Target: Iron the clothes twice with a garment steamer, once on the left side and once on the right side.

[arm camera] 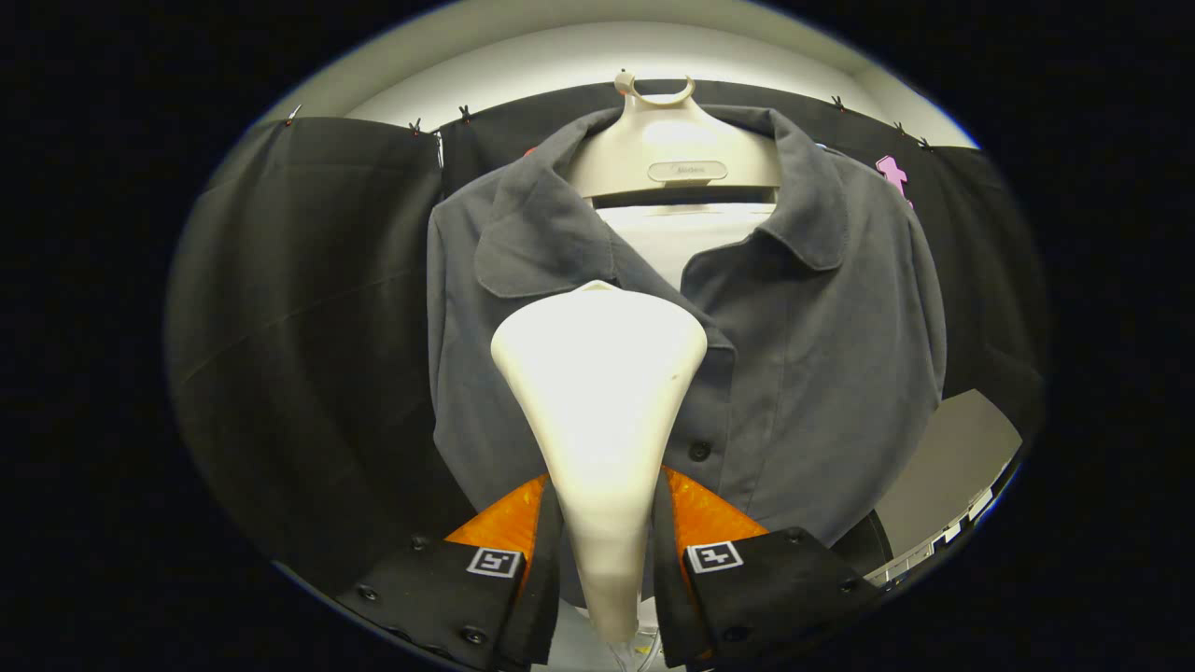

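Garment steamer head (599, 392), cream and cone-shaped, sits in your tool (607, 551): both fingers are closed against its narrow handle, one on each side, and the wide nozzle end points up and away from you toward the shirt. Its flared top rests on or just in front of the dark grey shirt (803, 373), over the side of the front that lies behind your left finger, just below the collar; you cannot tell from here whether it actually touches the cloth. The shirt hangs upright on a cream hanger (667, 149) with a hook at the top, its collar spread open, a white panel (686, 238) showing in the neck opening, and a dark button (698, 451) on the placket just beside the steamer's neck. A small oval badge on the hanger carries lettering too blurred to read. Each finger bears a square black-and-white marker (714, 557) near its base. Black cloth (299, 308) is clipped up behind and to both sides of the shirt, with a pale wall above it. Beyond your right finger, a grey surface (948, 457) slants away.
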